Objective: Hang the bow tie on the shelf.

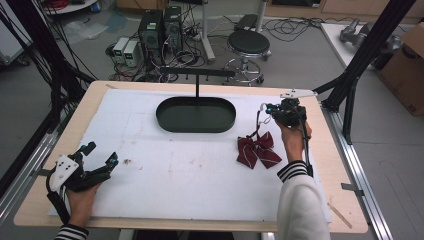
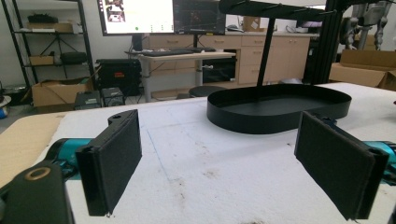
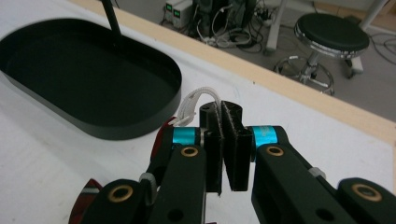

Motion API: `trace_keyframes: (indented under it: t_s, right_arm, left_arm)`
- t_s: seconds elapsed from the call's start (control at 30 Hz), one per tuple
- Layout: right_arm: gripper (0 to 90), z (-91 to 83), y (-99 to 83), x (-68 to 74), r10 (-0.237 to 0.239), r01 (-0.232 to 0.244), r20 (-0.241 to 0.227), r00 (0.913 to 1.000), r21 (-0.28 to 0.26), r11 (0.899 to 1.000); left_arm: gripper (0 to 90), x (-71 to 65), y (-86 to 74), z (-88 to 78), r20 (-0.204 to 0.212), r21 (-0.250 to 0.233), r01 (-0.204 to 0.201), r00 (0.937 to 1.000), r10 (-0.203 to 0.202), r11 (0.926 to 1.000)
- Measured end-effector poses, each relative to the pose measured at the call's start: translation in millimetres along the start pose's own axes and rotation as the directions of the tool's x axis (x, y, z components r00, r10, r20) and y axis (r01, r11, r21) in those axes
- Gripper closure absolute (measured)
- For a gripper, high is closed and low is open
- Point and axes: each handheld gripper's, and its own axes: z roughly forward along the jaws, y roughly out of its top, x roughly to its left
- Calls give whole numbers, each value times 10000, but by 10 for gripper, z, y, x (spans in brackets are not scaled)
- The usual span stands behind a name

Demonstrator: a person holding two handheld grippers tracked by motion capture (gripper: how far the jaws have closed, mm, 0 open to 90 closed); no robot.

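Note:
A dark red bow tie with white stripes (image 1: 257, 149) lies on the white mat, right of centre. Its white elastic strap (image 3: 195, 103) loops up into my right gripper (image 3: 223, 120), which is shut on the strap; part of the red bow (image 3: 86, 196) peeks out below the jaws. In the high view the right gripper (image 1: 274, 111) hovers just above and behind the bow. My left gripper (image 1: 100, 159) rests at the near left of the mat, open, its black pads (image 2: 114, 158) wide apart with nothing between them.
A black oval tray (image 1: 195, 114) with an upright post and a hook bar (image 1: 196, 73) stands at the back centre of the mat. The tray (image 2: 280, 108) lies ahead of the left gripper. Wooden table edges (image 1: 334, 165) frame the mat; a stool (image 1: 248, 42) stands beyond.

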Motion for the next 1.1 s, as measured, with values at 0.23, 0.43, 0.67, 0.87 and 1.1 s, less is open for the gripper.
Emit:
trace_keyframes:
  t_s: [0.23,0.43,0.67,0.87,1.1]
  right_arm:
    - [875,-91,187,87,138,-141,-50,9999,-657,9977]
    - [876,-99,429,268,-270,237,-257,9993,-1229,9921]
    - [876,-13,658,482,-426,338,-486,9979,-1684,9851]
    - [876,51,887,658,-510,338,-784,9956,-2067,9778]
    - [876,243,1099,857,-789,581,-864,9931,-2217,9734]
  left_arm:
    - [151,2,-1,-1,-11,7,-4,10000,4,10000]
    - [151,3,-1,-1,6,-14,5,10000,-5,10000]
    - [150,5,0,-1,3,0,24,10000,-24,10000]
    - [151,5,0,1,-27,22,49,10000,-49,10000]
    - [151,7,0,1,-21,4,81,10000,-81,10000]
